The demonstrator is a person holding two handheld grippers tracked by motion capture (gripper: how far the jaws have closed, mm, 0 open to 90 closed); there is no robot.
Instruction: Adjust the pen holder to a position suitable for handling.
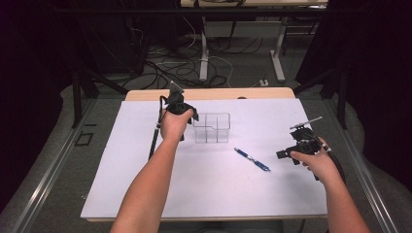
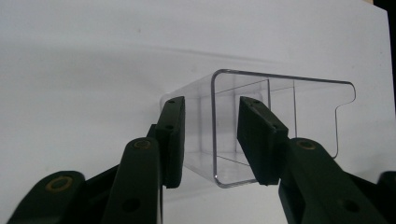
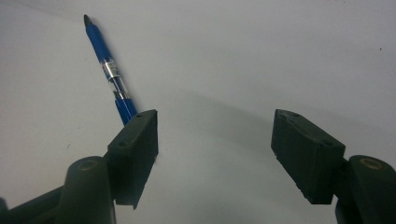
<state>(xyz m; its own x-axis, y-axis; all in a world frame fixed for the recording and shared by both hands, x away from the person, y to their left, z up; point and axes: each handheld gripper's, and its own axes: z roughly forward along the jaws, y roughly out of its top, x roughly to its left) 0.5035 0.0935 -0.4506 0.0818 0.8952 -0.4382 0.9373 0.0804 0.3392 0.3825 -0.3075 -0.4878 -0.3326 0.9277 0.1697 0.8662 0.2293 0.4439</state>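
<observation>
Nearest the person, the right gripper (image 1: 286,156) is hovering low over the white sheet (image 1: 145,184) at the right side of the table, its jaws standing wide with nothing between them. The blue pen (image 1: 252,159) is lying flat just left of it, slanting from far-left to near-right, probably waiting to be picked up and dropped into a compartment. The right gripper view is showing what the high view cannot: the pen (image 3: 109,72) is running up past the outside of one jaw rather than into the gap, so the gripper (image 3: 215,154) is not yet lined up.

Farther off, left of centre, the left gripper (image 1: 190,115) is sitting at the left end of the clear organizer (image 1: 212,128), likely steadying it. Its own view is showing the organizer's (image 2: 280,116) end wall passing between the jaws of the gripper (image 2: 210,137), which are standing narrowly apart, with gaps on both sides, not pressing.
</observation>
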